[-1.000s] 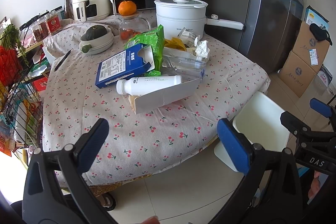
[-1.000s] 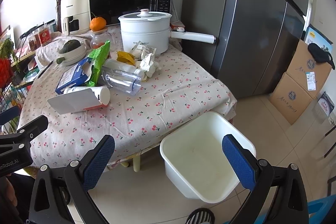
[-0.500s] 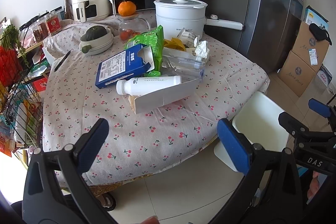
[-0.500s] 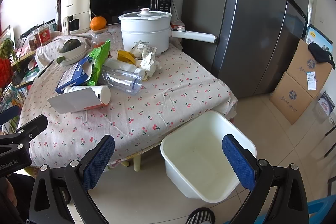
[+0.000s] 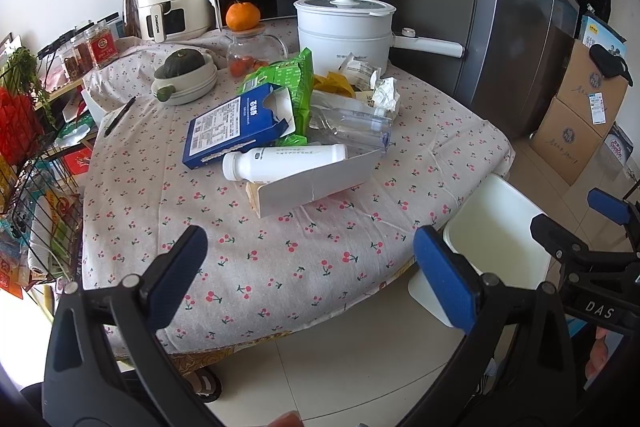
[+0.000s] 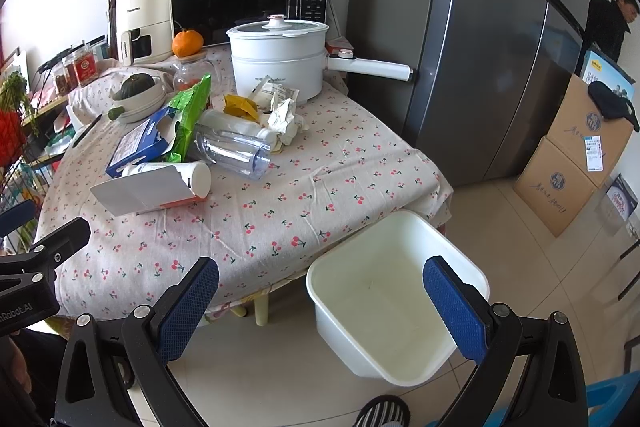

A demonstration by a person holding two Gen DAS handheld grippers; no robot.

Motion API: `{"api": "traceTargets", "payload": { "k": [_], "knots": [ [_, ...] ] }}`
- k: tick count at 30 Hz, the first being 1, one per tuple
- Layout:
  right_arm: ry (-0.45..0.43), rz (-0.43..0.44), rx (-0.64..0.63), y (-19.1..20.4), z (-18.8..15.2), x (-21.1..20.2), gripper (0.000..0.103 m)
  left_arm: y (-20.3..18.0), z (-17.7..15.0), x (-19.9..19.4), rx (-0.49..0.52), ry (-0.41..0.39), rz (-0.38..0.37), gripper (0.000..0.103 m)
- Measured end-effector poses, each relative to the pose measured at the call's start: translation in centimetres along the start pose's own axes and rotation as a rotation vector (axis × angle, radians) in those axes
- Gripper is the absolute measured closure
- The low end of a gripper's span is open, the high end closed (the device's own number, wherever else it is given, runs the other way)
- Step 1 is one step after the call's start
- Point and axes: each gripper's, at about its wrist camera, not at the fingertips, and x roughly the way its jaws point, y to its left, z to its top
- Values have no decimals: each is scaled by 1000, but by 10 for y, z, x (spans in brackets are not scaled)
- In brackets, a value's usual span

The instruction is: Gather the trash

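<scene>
Trash (image 5: 288, 131) well beyond both grippers' fingers (image 5: 444, 277)

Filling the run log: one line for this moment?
left gripper open | right gripper open | trash pile untouched | white bin empty

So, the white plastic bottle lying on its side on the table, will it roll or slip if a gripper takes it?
The white bottle lies on its side, round and smooth, so it may roll. The folded white card leaning against it could block that.
</scene>
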Motion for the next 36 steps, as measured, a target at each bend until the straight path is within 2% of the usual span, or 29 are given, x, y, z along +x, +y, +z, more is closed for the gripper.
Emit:
{"api": "traceTargets", "payload": {
  "k": [18,25,31,36],
  "knots": [
    [-2,-4,6,0,-3,-1,0,7,-1,0,2,4,13,1],
    [21,20,-8,2,3,4,0,9,0,10,7,27,30,1],
    [72,39,-49,6,16,14,0,16,7,22,38,86,6,1],
    [122,89,-82,11,40,21,0,34,28,33,16,156,-80,1]
  ]
}}
